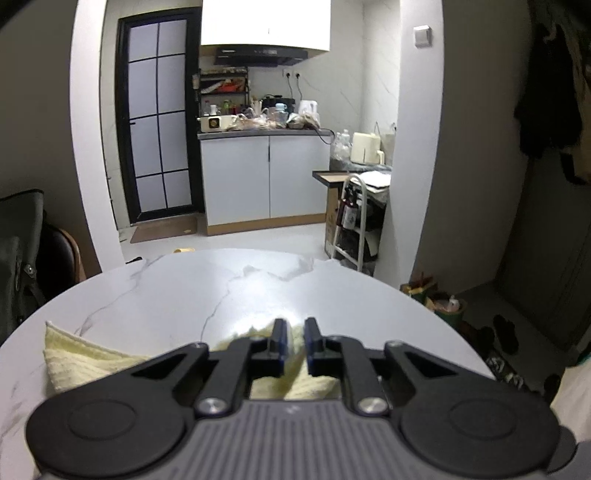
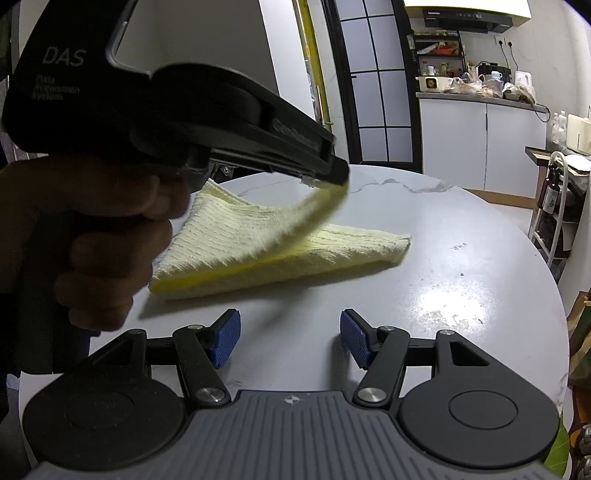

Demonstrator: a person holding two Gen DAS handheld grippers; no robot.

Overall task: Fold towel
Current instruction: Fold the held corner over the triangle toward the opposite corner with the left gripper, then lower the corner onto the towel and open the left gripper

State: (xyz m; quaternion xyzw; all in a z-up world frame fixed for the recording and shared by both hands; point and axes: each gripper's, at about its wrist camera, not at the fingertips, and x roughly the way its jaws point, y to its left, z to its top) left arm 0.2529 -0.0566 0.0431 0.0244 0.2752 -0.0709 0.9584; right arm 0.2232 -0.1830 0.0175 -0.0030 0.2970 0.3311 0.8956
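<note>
left claw [image 2: 338,176] pinching towel [image 2: 280,254] corner | right claw [image 2: 290,339] released | table [image 2: 461,258] otherwise bare

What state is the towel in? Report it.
Partly folded: the towel lies doubled on the table, one corner lifted at the left hand-held gripper tips.

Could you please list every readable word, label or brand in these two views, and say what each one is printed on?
"DAS": on the black plastic left gripper body.
Smaller lines beneath "DAS": too blurred to read.
Lettering along that gripper's side: blurred, unreadable.
White word on the black range hood: too small to read.
Label on the dark bottle: unreadable.
</note>
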